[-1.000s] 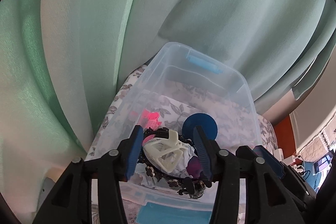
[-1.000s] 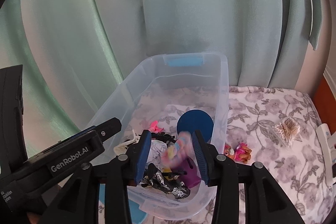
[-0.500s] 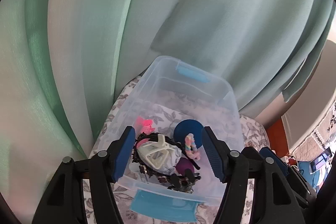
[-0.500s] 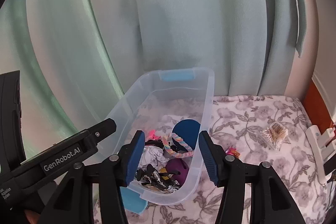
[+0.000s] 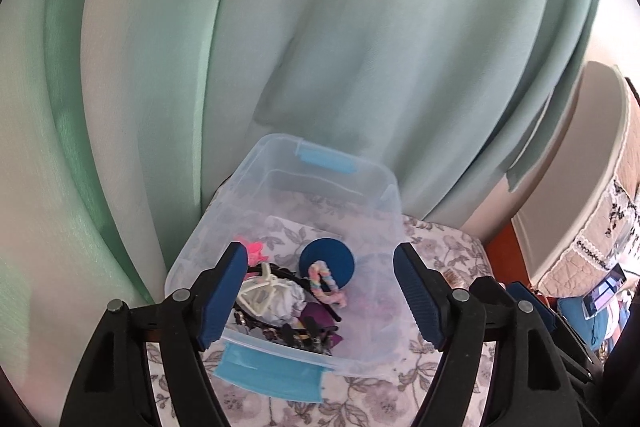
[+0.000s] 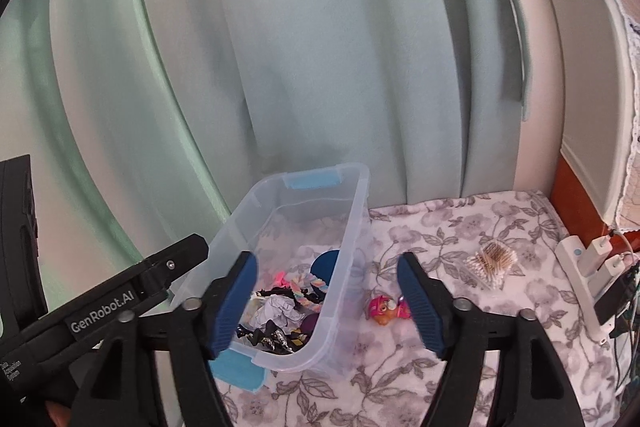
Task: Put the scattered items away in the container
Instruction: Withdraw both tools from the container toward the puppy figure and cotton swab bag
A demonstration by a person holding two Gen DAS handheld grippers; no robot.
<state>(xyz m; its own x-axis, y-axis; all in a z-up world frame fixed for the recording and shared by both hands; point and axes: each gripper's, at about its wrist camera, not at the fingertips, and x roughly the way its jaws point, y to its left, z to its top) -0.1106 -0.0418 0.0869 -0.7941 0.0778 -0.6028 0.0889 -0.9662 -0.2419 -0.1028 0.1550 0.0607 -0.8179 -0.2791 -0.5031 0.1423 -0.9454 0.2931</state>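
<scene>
A clear plastic bin [image 5: 384,183] with blue latches stands on a floral cloth against the curtain. Inside lie a white claw clip [image 5: 262,293], a pastel twisted hair tie [image 5: 324,281], a blue disc [image 5: 336,257], a pink clip [image 5: 254,251], crumpled paper and dark bits. My left gripper [image 5: 320,259] hovers above the bin's near end, its jaws opening with nothing between them. My right gripper [image 6: 327,263] hangs over the bin's right wall [image 6: 348,247], its jaws also opening and holding nothing. A pink toy figure [image 6: 386,309] lies on the cloth just right of the bin.
A small bag of cotton swabs [image 6: 492,261] lies on the cloth [image 6: 440,227] further right. A white power strip [image 6: 580,259] with plugs sits at the right edge by a wooden rail. Green curtain folds [image 6: 280,47] hang close behind the bin.
Both grippers opened wide, rose and drew back from the bin. The white claw clip left the left jaws and the pastel hair tie left the right jaws; both now lie in the bin.
</scene>
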